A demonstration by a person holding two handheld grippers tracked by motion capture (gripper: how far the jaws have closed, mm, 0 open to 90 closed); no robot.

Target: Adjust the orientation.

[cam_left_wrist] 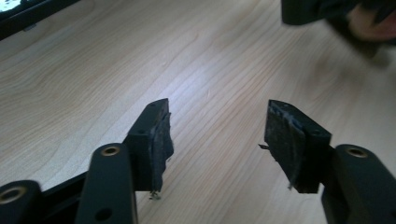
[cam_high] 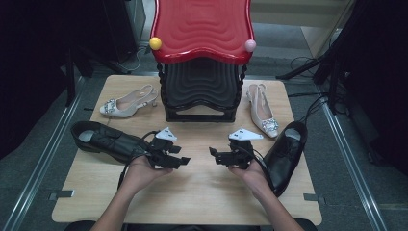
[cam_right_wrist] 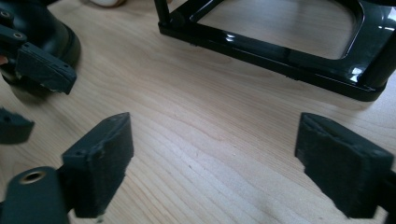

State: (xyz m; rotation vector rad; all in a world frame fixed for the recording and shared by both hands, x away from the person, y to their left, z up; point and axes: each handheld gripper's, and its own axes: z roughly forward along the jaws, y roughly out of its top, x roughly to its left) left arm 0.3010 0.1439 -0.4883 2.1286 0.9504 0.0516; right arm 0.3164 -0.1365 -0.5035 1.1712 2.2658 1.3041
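Left tool (cam_high: 185, 160): jaws stand wide apart, nothing between them; in the left gripper view the pads (cam_left_wrist: 161, 140) are frayed at the edges and bare wood shows in the gap. Right tool (cam_high: 214, 155): jaws likewise parted and empty, pads (cam_right_wrist: 105, 158) clear of everything. Both tools hover low over the middle of the table (cam_high: 202, 197), tips pointed toward each other, a small gap between.

Nearest things are the two black leather shoes. Left black shoe (cam_high: 103, 140) lies just behind the left hand (cam_high: 142, 171), toe toward the table's left edge, its heel end close to the tool body. Right black shoe (cam_high: 286, 154) lies just beside the right hand (cam_high: 248, 171), running front to back along the table's right side.

Farther out: one pale slingback heel (cam_high: 127, 102) at back left, the other pale slingback heel (cam_high: 262, 111) at back right. Between them stands a black shoe rack (cam_high: 199, 94) with a red wavy top shelf (cam_high: 202, 26).

Handling, as a judgement: black shoes look stiff-soled, moderately heavy, glossy upper likely slick. Best hold would be the collar edge by the opening or the heel counter, thin enough for the jaws; the toe cap looks too broad and smooth. Expect the shoe to tip toe-down if taken at the heel.
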